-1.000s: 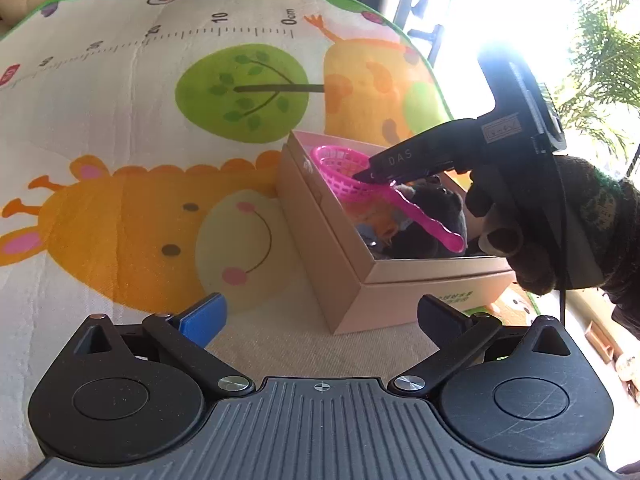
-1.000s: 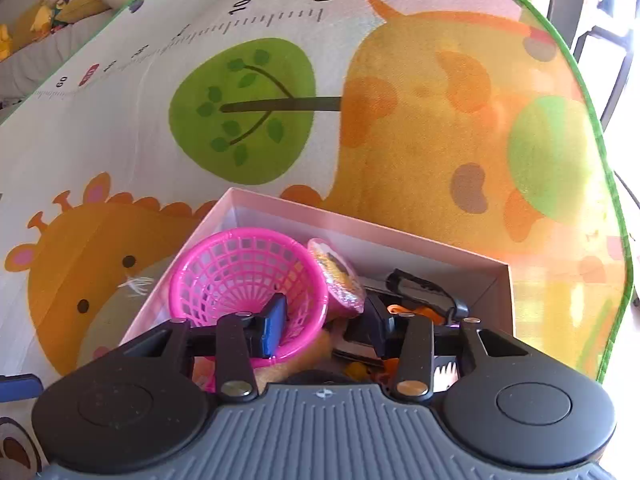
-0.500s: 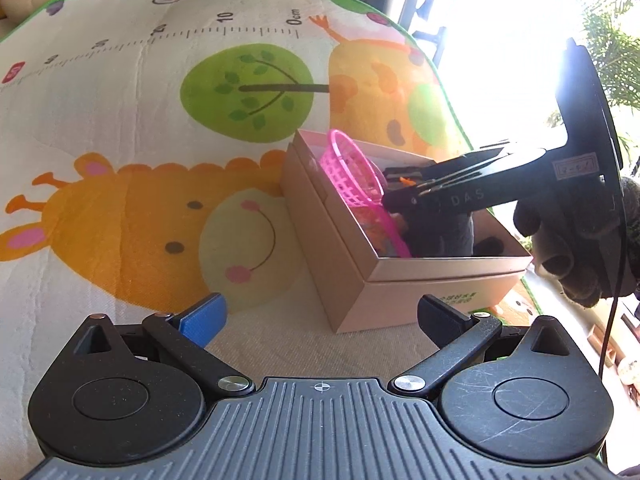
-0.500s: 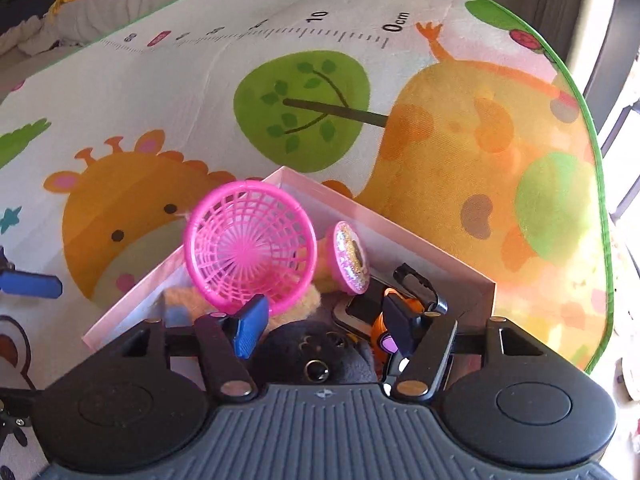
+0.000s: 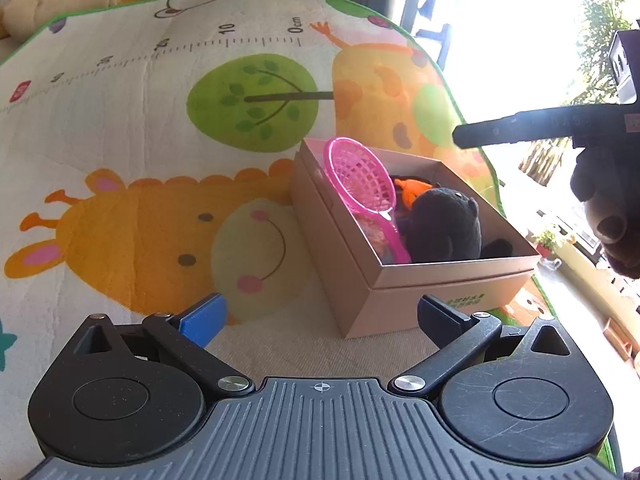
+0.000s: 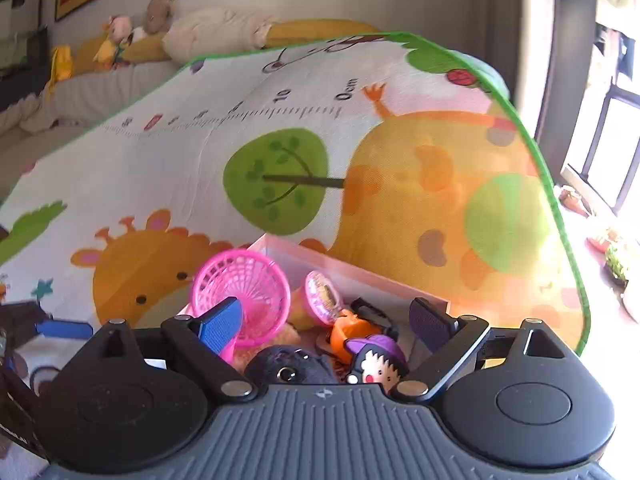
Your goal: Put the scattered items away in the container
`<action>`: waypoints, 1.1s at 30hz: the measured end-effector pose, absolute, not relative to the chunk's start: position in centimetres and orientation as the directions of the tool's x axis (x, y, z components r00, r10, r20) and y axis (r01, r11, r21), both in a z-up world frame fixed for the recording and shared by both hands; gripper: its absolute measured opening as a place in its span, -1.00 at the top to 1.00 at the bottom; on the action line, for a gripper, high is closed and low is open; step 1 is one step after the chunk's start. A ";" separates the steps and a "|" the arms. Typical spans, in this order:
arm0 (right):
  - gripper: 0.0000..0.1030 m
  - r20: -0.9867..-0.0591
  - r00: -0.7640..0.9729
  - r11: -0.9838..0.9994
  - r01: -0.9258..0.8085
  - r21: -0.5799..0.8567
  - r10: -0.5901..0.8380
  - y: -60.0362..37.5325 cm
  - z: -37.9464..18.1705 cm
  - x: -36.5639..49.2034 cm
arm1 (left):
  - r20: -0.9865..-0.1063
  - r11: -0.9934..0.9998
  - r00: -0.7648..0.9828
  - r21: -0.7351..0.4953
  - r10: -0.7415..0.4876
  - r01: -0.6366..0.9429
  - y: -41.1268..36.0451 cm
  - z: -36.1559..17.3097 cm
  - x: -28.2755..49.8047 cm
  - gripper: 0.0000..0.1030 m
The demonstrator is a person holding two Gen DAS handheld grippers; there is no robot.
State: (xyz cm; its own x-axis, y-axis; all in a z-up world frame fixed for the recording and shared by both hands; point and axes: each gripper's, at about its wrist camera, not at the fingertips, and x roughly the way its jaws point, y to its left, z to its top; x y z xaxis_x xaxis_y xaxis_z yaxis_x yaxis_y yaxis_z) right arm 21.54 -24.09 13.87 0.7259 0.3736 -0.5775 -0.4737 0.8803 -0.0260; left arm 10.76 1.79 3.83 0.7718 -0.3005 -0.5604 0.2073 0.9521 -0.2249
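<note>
Jaws wide on both sides: the right gripper (image 6: 326, 318) has just been opening and now stands spread with nothing between its pads, hanging above the box (image 5: 448, 304); the left gripper (image 5: 320, 314) is spread just as wide and empty, low over the play mat (image 5: 120, 120) just short of the box's near corner. Inside the box, the pink net basket (image 5: 360, 178) leans on its edge against the left wall, handle running down among the other toys. Beside it sits a black plush (image 5: 444, 224), with an orange toy (image 5: 412, 190) behind it. From the right wrist view, a small purple-hatted figure (image 6: 378, 362) and a round pink trinket (image 6: 322, 294) are in there too. Nothing blocks the box's open top. Off to the right, a gloved hand (image 5: 608, 208) grips the right tool. Under everything lies a giraffe-and-tree mat with a printed ruler; beyond it are cushions with soft toys (image 6: 132, 28), framed pictures, and a very bright window (image 5: 520, 32)
</note>
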 end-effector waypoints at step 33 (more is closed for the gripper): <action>-0.92 -0.653 0.566 0.864 -0.336 0.376 0.504 -21.6 6.3 21.3 | -0.580 0.950 0.754 -0.169 -0.310 0.261 1.4 3.9 10.2 -1.00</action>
